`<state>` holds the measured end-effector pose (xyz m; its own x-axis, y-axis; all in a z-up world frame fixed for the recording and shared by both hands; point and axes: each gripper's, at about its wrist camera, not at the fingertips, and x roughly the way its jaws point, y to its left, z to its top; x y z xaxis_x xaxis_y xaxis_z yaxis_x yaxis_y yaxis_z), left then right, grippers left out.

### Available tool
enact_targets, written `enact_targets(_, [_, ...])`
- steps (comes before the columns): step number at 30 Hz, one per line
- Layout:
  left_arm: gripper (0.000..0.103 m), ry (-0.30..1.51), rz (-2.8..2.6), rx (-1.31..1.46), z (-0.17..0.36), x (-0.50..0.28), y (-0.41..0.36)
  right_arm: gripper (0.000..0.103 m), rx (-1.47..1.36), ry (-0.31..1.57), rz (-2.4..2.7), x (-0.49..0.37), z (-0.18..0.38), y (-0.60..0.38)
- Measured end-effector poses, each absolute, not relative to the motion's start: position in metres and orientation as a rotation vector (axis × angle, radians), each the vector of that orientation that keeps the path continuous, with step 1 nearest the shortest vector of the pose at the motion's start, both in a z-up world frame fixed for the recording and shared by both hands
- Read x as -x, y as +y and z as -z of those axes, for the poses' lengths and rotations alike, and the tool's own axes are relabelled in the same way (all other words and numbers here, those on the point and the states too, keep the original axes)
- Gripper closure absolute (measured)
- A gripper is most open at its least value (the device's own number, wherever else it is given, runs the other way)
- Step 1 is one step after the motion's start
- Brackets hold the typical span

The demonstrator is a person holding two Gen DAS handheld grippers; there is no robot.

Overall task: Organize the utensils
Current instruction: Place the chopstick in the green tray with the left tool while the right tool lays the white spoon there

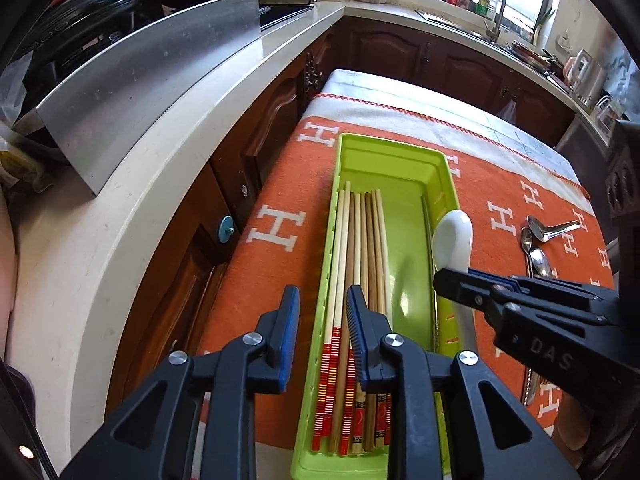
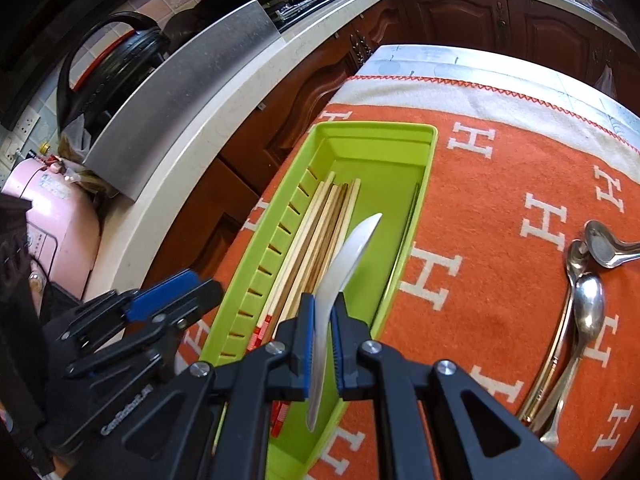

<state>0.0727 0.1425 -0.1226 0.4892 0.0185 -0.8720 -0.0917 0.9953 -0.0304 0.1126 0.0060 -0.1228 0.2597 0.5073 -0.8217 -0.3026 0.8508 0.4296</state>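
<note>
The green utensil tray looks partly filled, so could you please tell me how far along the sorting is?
Done: a bundle of chopsticks lies along the left side of the green tray, and the left gripper stands open above them. In hand: the right gripper is shut on a white spoon over the tray's bare right side. Left: the metal spoons lie on the orange cloth.
</note>
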Motion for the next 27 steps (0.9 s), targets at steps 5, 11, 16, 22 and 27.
enact_targets(5, [0.081,1.056,-0.078,0.076,0.123,-0.07,0.144,0.094,-0.186,1.185,-0.507,-0.126,0.133,0.014])
enact_targets(11, [0.076,1.053,-0.09,0.08,0.121,-0.067,0.147,0.094,-0.165,1.17,-0.458,-0.136,0.139,0.013])
enact_targets(16, [0.071,1.054,-0.095,0.087,0.12,-0.065,0.148,0.094,-0.14,1.159,-0.462,-0.126,0.133,0.007])
enact_targets(22, [0.068,1.05,-0.068,0.071,0.116,-0.062,0.136,0.094,-0.099,1.138,-0.489,-0.104,0.121,-0.002])
enact_targets(27, [0.065,1.044,-0.033,0.047,0.11,-0.056,0.118,0.094,-0.074,1.106,-0.5,-0.08,0.105,-0.019])
